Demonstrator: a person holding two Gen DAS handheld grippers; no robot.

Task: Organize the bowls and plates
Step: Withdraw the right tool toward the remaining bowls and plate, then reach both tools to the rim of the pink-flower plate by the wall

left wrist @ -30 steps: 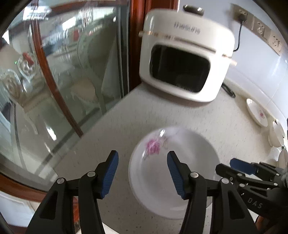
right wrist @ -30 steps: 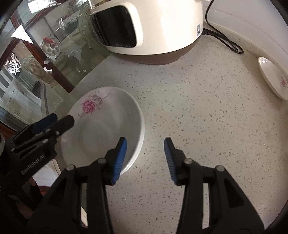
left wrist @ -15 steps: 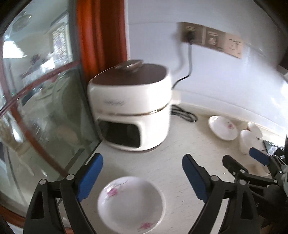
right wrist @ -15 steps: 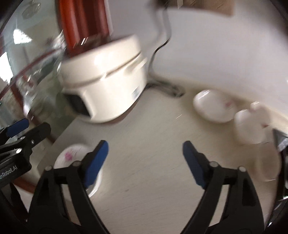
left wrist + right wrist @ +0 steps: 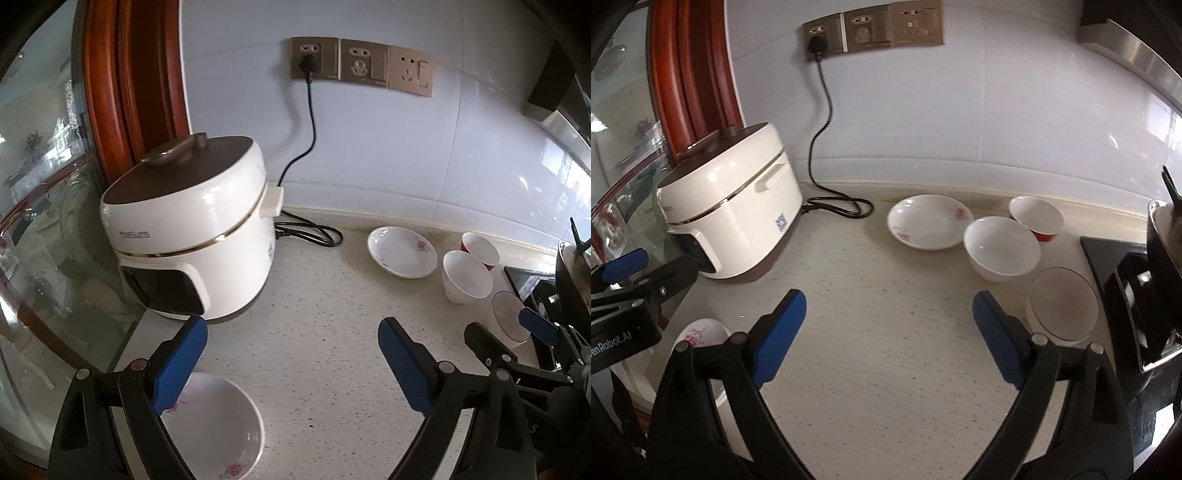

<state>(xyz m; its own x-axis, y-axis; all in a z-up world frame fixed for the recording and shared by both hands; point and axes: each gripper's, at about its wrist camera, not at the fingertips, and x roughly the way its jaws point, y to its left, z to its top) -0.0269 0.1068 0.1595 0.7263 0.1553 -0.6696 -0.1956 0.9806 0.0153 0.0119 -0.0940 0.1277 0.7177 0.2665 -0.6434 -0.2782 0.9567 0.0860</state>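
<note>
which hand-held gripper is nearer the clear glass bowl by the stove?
Right. The right hand-held gripper hovers open just left of the clear glass bowl; the left hand-held gripper is farther left, over the floral white plate.

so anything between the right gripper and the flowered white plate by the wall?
Nothing visible. The right gripper is open, with bare speckled countertop up to the flowered white plate. The white bowl sits to the plate's right.

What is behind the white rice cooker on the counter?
Behind the rice cooker a coiled black cord lies on the counter, rising to a wall socket. The counter directly behind its body is hidden.
</note>
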